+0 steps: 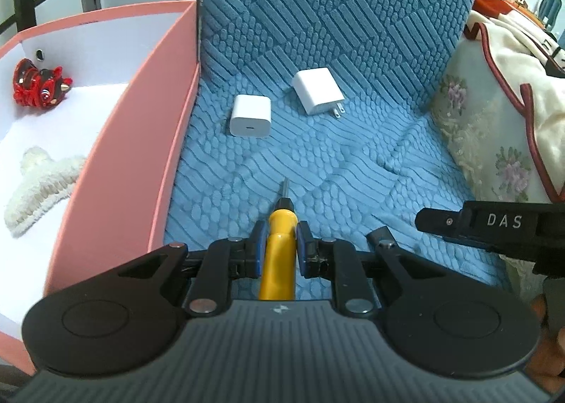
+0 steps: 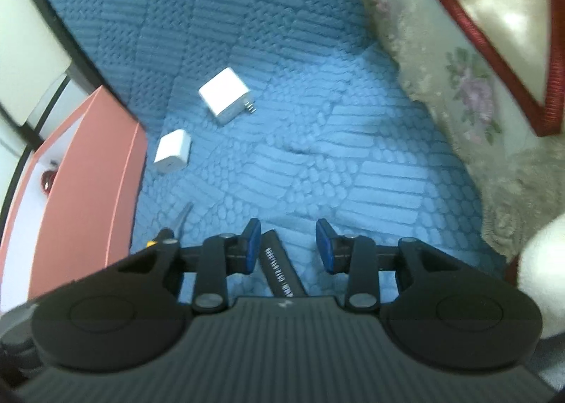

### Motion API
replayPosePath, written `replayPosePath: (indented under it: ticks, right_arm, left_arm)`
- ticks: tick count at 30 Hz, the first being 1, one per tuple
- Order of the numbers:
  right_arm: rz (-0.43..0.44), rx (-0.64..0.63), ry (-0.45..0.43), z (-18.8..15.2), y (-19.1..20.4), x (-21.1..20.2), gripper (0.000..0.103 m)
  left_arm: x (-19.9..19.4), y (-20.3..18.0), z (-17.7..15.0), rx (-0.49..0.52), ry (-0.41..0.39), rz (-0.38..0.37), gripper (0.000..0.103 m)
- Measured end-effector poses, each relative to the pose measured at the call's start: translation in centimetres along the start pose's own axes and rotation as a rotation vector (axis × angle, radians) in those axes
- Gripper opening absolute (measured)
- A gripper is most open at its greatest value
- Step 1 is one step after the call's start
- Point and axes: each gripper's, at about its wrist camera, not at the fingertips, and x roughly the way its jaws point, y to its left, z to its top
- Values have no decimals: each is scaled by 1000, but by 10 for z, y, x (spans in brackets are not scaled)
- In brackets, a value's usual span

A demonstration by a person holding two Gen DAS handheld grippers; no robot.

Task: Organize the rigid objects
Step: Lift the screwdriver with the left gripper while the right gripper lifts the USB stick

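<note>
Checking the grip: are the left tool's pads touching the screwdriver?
Touching. The left wrist view shows both pads pressed against the screwdriver handle.

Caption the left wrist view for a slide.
Left tongs grip a yellow screwdriver beside a pink box; two chargers ahead.

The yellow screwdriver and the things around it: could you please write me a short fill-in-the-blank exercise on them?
1. The left gripper is shut on the handle of the ____ screwdriver.
2. The number of white chargers lying on the blue cushion is ____.
3. The red figurine lies inside the ____ box.
4. The right gripper stands ____, over a black comb-like item.

Missing words: yellow; two; pink; open
</note>
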Motion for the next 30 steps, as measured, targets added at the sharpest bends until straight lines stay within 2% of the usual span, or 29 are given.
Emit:
replayPosePath:
  ticks: [2, 4, 7, 9, 11, 12, 14, 21, 30]
  right_arm:
    - [17, -51, 35, -4, 6, 1, 48]
    - [12, -116, 53, -9, 15, 4, 46]
    - [-41, -196, 70, -15, 26, 14, 45]
    - [-48, -231, 91, -18, 30, 20, 36]
    - [-59, -269, 121, -22, 35, 28, 34]
    - [-70, -305, 101, -25, 39, 28, 28]
    - [-104, -367, 89, -29, 46, 30, 27]
    - [-84, -332, 61, -23, 42, 9, 26]
    - [-25, -277, 36, -12, 41, -41, 26]
  left_arm:
    - [1, 1, -1, 0, 4, -7, 21]
    - [2, 3, -1, -2, 9, -17, 21]
    - [2, 7, 1, 6, 8, -21, 21]
    - [2, 10, 3, -2, 6, -23, 21]
    - [3, 13, 5, -9, 4, -26, 21]
    - [2, 13, 5, -8, 2, -28, 21]
    - [1, 13, 5, -14, -2, -33, 21]
    - [-18, 16, 6, -63, -29, -53, 21]
    - [-62, 0, 12, -34, -50, -74, 21]
